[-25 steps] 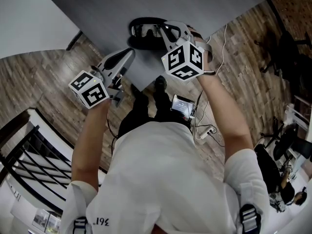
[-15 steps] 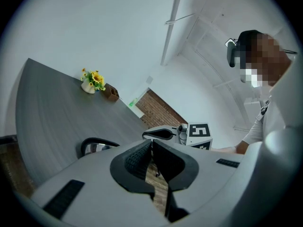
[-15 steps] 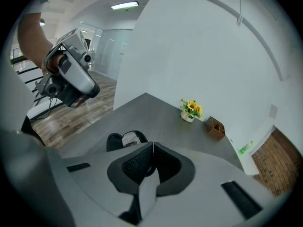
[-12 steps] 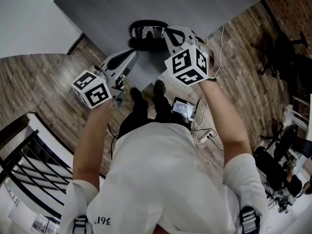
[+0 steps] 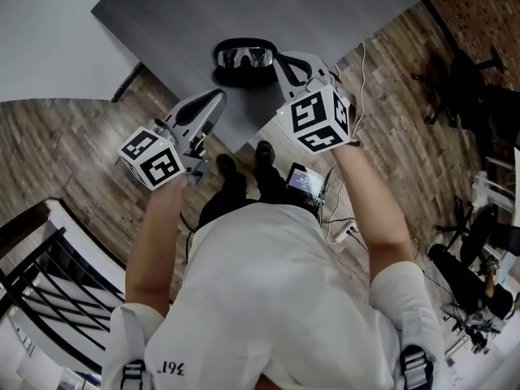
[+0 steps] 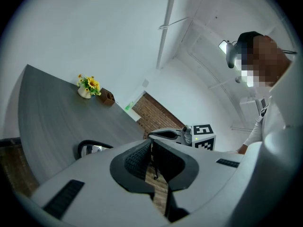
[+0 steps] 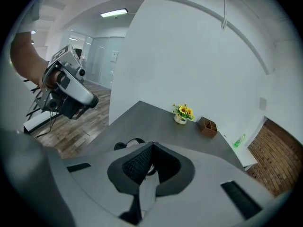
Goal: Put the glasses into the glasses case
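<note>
Left claw (image 5: 216, 97) closed, empty, above near edge of worktop (image 5: 284, 15). Right claw (image 5: 286, 58) closed, empty, just beside glasses (image 5: 245, 56). Glasses lie in open black glasses case (image 5: 227, 76) near worktop edge.

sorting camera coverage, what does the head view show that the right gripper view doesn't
Only the head view: the person's white shirt, shoes and a small screen down by the floor.
Only the right gripper view: sunflowers, a brown box and a green bottle at the table's far end.
Both: the grey table, the glasses lying on it, and the left hand-held gripper.
</note>
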